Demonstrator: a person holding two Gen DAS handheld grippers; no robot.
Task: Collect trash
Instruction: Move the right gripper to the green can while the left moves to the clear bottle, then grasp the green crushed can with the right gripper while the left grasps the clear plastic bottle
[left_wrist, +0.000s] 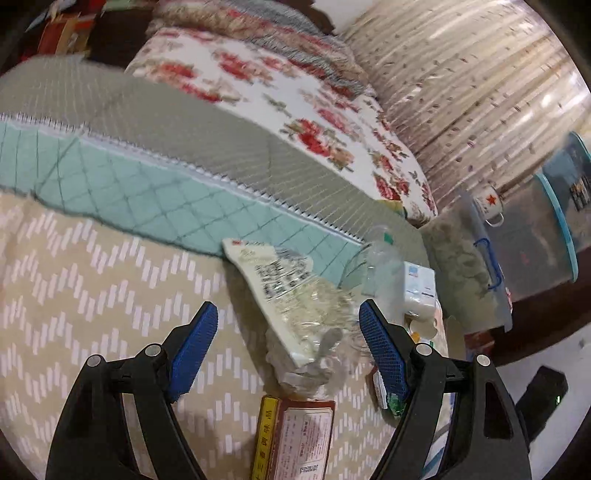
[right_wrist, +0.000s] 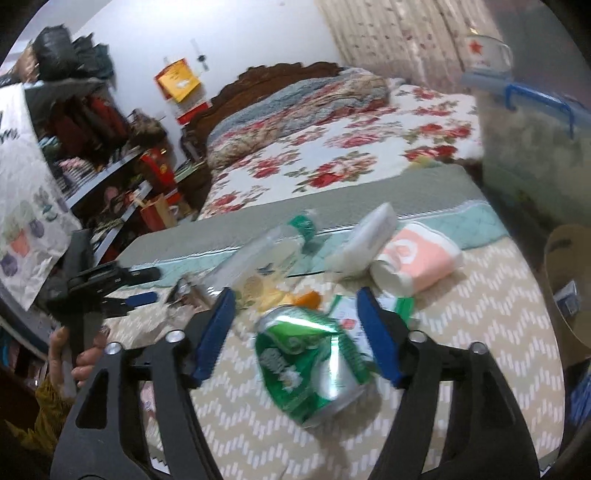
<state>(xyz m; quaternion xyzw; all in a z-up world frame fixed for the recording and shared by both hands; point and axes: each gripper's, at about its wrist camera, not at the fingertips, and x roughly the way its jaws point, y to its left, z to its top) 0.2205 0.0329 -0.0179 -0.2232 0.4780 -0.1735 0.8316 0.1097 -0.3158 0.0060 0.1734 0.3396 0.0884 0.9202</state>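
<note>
In the left wrist view, the left tongs (left_wrist: 288, 317) stand wide open, gripping nothing, above a bed covered in a beige zigzag cloth (left_wrist: 92, 295). A red-and-yellow packet (left_wrist: 295, 439) lies nearest at 6 o'clock; between the blue pads (left_wrist: 194, 350) sits a crumpled clear wrapper with a printed white label (left_wrist: 291, 302). Beyond it at 1 o'clock are a clear plastic bottle (left_wrist: 376, 251) and a small white box (left_wrist: 419, 291).

In the right wrist view, the right tongs (right_wrist: 295, 295) are likewise spread wide and empty, a crushed green can (right_wrist: 314, 362) lying on the cloth between the fingers. Farther off at 1 o'clock rests a pink-and-white tissue pack (right_wrist: 417, 262), and at 12 o'clock a green-capped bottle (right_wrist: 273, 243). At 9 o'clock a hand (right_wrist: 77, 354) holds the other tool.
</note>
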